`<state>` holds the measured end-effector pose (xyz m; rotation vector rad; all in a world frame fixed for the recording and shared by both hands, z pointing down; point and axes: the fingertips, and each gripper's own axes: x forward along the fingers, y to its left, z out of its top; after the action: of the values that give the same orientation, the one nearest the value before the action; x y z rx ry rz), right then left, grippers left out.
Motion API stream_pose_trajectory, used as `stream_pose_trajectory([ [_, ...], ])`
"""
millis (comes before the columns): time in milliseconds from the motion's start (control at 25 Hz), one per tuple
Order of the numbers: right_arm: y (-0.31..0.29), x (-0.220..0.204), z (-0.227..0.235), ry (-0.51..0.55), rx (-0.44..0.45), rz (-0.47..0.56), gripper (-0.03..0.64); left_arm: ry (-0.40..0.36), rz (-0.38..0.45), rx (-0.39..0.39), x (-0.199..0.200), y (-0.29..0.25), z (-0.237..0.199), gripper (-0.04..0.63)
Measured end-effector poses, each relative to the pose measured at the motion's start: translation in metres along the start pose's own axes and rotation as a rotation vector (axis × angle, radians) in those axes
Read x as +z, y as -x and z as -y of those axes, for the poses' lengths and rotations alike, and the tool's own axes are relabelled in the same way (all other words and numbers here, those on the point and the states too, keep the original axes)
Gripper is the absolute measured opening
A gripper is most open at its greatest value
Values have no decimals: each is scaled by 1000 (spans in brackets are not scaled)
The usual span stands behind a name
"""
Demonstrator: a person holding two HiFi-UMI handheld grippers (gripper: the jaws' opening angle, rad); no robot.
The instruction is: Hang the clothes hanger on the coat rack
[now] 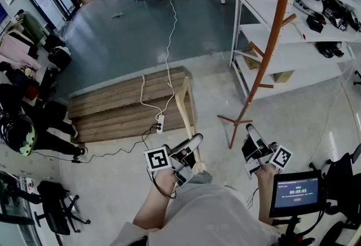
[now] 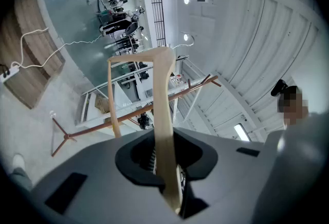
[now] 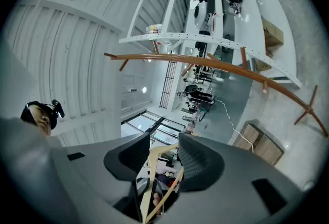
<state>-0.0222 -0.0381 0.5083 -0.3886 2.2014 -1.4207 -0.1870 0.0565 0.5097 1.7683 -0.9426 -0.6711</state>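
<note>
A pale wooden clothes hanger (image 1: 185, 112) sticks out ahead of my left gripper (image 1: 192, 146), which is shut on one of its arms. In the left gripper view the hanger (image 2: 163, 94) rises from between the jaws of that gripper (image 2: 164, 166). The coat rack (image 1: 271, 42) is an orange-brown pole with pegs and splayed feet, just right of the hanger and apart from it. It also crosses the left gripper view (image 2: 154, 106) and the right gripper view (image 3: 216, 63). My right gripper (image 1: 251, 129) is near the rack's foot. Its jaws (image 3: 163, 159) stand apart with nothing pressed between them.
A low wooden bench (image 1: 130, 105) lies to the left, with a white power strip (image 1: 160, 122) and cable over it. White shelving (image 1: 293, 42) stands right behind the rack. A small screen on a stand (image 1: 296, 191) is at lower right. Clothes and a helmet (image 1: 20, 135) crowd the left edge.
</note>
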Motion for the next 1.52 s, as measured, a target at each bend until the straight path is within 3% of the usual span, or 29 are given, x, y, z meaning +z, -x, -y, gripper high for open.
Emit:
stream_pose_trajectory([
  [360,-142,96,-53,76,141,-1,183,-62,-28,-73,109,-109,44,60],
  [520,-160,129,-66,69,159,-3,183,-139,-26,-106,133,-147,86,60],
  [720,-153,167,-66,89,122,17,183,-262,-26,-134,156,-183,134,60],
  [1040,-151,229,-63,9,143,77,183,-310,-59,-176,163,-248,179,60],
  [1520,-150,256,-63,-10,137,112,183,-373,-119,-198,155,-281,225,60],
])
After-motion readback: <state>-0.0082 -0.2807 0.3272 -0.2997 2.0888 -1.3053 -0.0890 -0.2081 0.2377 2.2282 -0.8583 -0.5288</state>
